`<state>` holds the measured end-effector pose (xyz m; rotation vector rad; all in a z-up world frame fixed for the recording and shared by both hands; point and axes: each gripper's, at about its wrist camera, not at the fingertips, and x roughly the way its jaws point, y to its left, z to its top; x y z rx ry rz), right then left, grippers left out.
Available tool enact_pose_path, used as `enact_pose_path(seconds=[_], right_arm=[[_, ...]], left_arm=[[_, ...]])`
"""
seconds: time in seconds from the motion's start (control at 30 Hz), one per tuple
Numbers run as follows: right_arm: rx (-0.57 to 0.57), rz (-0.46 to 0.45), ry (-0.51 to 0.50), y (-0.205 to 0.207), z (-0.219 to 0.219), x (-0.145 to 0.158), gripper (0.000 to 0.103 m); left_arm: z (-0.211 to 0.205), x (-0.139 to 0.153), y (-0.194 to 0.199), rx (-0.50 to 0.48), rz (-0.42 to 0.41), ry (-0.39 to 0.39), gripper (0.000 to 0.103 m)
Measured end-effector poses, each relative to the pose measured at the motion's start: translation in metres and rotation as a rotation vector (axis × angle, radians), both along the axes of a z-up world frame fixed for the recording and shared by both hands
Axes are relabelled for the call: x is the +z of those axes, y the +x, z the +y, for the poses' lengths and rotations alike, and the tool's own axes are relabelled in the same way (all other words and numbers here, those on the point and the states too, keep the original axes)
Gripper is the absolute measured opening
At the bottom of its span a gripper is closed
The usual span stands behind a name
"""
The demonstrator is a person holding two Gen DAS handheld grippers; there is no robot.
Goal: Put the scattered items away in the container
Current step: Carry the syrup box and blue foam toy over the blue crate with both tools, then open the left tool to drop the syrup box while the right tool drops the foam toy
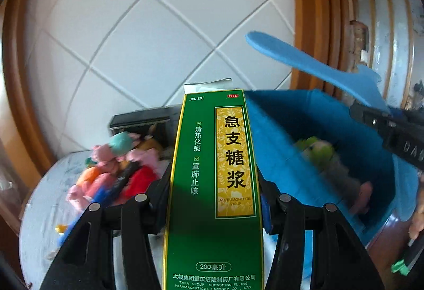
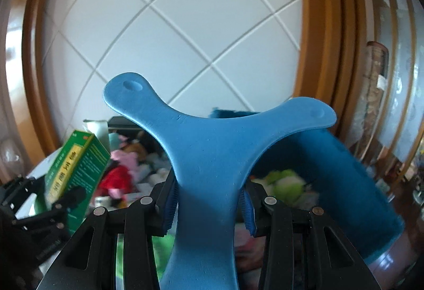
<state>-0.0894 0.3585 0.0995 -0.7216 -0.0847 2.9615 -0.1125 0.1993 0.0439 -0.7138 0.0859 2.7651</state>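
My left gripper [image 1: 213, 192] is shut on a tall green cough-syrup box [image 1: 212, 184] and holds it upright above the table; the box also shows at the left of the right wrist view [image 2: 76, 170]. My right gripper [image 2: 209, 200] is shut on a blue three-armed foam boomerang [image 2: 209, 152], which also shows at the upper right of the left wrist view [image 1: 312, 65]. A blue fabric container [image 1: 304, 131] stands on the right, with a green plush toy [image 1: 320, 149] inside; the container also shows in the right wrist view [image 2: 344, 173].
A pile of plush toys [image 1: 116, 168] in pink, red and orange lies on the pale round table [image 1: 42, 200]. A black box [image 1: 143, 120] stands behind them. A white tiled wall and a wooden frame [image 1: 307, 25] rise behind the table.
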Motion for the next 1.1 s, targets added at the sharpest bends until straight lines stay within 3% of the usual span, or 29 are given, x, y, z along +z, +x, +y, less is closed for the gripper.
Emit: enact_pose_path(seconds=[0.2,0.37,0.5,0.63,0.8,0.87,0.93,1.0,1.1], right_arm=[[-0.005,-0.007,0.075,-0.016,0.112,0.010,0.040],[0.008,-0.132,0.117,-0.074,0.190,-0.018,0.040],[0.006,-0.246,0.127,-0.113,0.230,-0.059,0.040],[0.048,-0.391,0.103,-0.145,0.253,-0.105,0.040],[0.139,-0.570,0.114,-0.156,0.237,-0.154,0.040],[0.156,-0.627,0.123,-0.160,0.234,-0.167,0.041],[0.130,-0.668,0.174,-0.162,0.232,-0.178,0.054],[0.100,-0.686,0.211,-0.162,0.230,-0.183,0.088],[0.099,-0.692,0.228,-0.161,0.232,-0.186,0.094]], left_arm=[[0.110,0.031,-0.022,-0.013,0.006,0.032,0.052],[0.191,0.034,-0.057,-0.015,-0.093,-0.004,0.052],[0.242,0.000,-0.098,-0.014,-0.261,-0.078,0.052],[0.274,-0.051,-0.131,0.005,-0.428,-0.161,0.052],[0.290,-0.105,-0.149,0.027,-0.552,-0.267,0.052],[0.289,-0.115,-0.150,0.035,-0.618,-0.248,0.053],[0.290,-0.121,-0.147,0.020,-0.648,-0.236,0.054],[0.292,-0.125,-0.144,0.026,-0.653,-0.264,0.062],[0.287,-0.121,-0.141,0.048,-0.632,-0.248,0.069]])
